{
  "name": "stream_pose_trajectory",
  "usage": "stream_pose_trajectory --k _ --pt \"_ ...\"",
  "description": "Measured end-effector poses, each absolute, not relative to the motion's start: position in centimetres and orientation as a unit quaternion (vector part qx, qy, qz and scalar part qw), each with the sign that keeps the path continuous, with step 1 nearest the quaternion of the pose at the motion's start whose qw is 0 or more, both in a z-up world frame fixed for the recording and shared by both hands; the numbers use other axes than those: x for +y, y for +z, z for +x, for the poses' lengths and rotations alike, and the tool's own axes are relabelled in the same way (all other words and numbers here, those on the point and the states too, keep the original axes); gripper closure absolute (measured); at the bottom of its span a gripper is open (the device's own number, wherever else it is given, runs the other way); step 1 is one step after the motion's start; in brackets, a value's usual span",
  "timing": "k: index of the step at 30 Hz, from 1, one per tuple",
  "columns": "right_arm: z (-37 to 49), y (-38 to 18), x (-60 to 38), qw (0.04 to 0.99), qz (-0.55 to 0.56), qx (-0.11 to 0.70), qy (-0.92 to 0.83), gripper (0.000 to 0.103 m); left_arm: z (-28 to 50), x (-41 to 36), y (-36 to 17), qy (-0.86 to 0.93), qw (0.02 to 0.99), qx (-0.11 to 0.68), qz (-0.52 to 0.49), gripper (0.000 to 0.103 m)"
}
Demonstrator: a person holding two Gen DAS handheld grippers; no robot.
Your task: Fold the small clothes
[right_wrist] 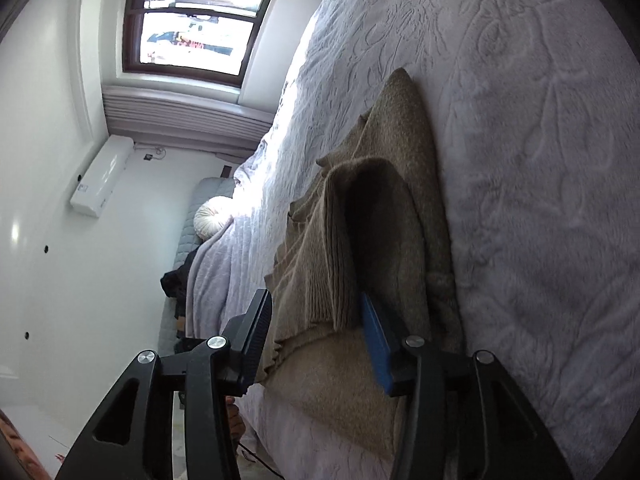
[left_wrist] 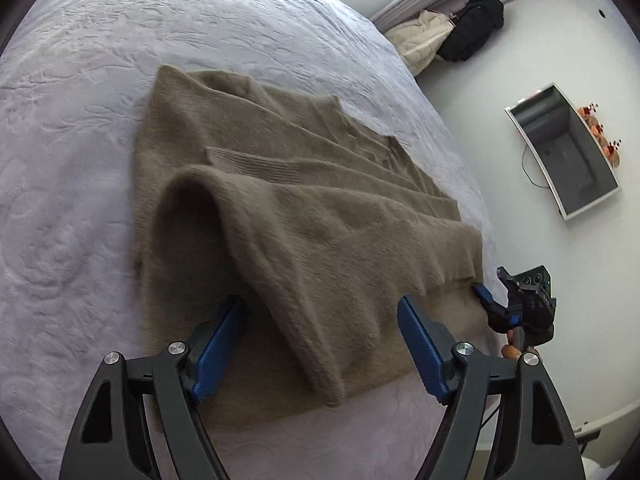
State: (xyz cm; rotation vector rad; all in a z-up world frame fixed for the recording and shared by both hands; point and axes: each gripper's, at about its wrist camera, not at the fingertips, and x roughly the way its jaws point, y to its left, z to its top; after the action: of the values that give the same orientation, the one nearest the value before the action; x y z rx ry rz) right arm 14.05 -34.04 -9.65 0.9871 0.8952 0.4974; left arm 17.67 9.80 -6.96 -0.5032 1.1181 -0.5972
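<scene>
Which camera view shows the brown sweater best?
The left wrist view: the brown sweater spreads across the bed, with its lifted fold visible. The right wrist view shows it edge-on, bunched between the claw's fingers.

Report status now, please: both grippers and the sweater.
Left gripper open around a raised fold. Right gripper open at the sweater edge. Sweater half folded on bed. Nothing blocking.

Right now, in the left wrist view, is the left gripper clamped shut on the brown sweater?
No, the left gripper stands wide open, its blue fingers apart on either side of a raised fold of the brown sweater.
</scene>
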Motion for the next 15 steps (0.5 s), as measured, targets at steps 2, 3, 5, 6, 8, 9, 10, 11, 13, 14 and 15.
stream_pose_trajectory --k 2,3,5,6,8,9,10,11,13,14,15 --pt "13.9 -9.4 -33.6 0.763 0.442 0.413 0.227 0.052 17.5 8.6 -6.6 -0.285 0.776 0.517 -0.221 0.025" --pt "14.0 -9.4 -33.5 0.764 0.440 0.413 0.227 0.052 17.6 7.9 -6.6 -0.286 0.775 0.523 -0.210 0.025" --pt "14.7 -9.4 -33.7 0.766 0.441 0.412 0.219 0.052 17.8 6.7 -7.0 -0.282 0.772 0.536 -0.192 0.025" --pt "15.2 -9.4 -33.5 0.767 0.443 0.413 0.211 0.052 18.0 6.2 -7.2 -0.277 0.773 0.539 -0.187 0.026" --pt "15.7 -9.7 -33.5 0.767 0.447 0.413 0.201 0.056 17.9 5.9 -7.4 -0.277 0.773 0.541 -0.181 0.060" --pt "15.9 -9.7 -33.3 0.769 0.443 0.415 0.199 0.072 17.9 6.0 -7.5 -0.286 0.767 0.543 -0.185 0.073" --pt "15.9 -9.7 -33.0 0.769 0.437 0.419 0.203 0.085 18.0 6.1 -7.7 -0.296 0.757 0.548 -0.197 0.087" --pt "15.8 -9.5 -32.8 0.768 0.437 0.417 0.211 0.095 17.9 6.3 -7.8 -0.306 0.749 0.547 -0.213 0.087" --pt "15.6 -8.4 -32.8 0.771 0.440 0.394 0.236 0.095 17.8 6.9 -6.9 -0.326 0.752 0.521 -0.239 0.087" --pt "15.7 -7.7 -32.8 0.774 0.443 0.378 0.249 0.095 17.9 7.2 -6.2 -0.335 0.754 0.506 -0.252 0.087" --pt "16.0 -6.9 -32.9 0.777 0.445 0.365 0.256 0.095 18.2 7.6 -5.5 -0.344 0.755 0.490 -0.267 0.087"
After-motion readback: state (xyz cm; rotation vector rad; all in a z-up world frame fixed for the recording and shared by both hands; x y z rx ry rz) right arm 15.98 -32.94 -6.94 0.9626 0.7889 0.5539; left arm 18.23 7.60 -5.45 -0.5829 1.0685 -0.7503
